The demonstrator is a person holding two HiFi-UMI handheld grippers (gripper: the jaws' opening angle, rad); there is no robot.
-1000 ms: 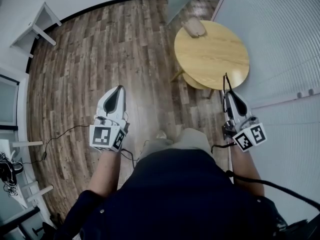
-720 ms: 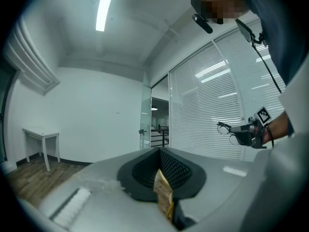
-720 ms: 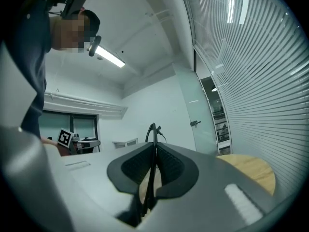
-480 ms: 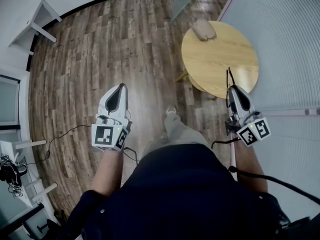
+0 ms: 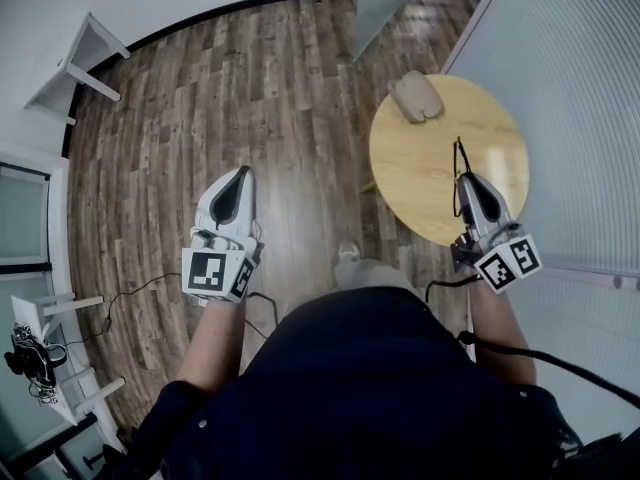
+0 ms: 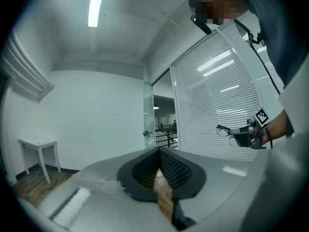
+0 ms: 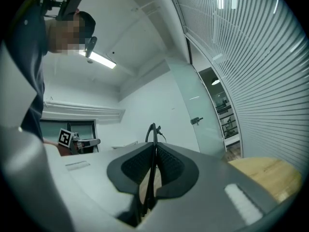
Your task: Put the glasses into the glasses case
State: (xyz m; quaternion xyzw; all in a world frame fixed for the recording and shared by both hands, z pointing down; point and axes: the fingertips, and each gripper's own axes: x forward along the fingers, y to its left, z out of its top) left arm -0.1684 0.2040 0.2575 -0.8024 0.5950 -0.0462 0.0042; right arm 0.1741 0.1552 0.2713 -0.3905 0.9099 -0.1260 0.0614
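Right gripper (image 5: 467, 182) is clamped on the thin black glasses (image 7: 153, 129) over the round table (image 5: 420, 173), the tan glasses case (image 5: 415, 96) lies at its far edge, contents unclear, and the left gripper (image 5: 238, 177) has its jaws closed on nothing above the wood floor (image 5: 180, 118).

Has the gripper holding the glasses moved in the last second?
Yes. The right gripper has advanced further over the table; a second ago its tip only reached the near rim.
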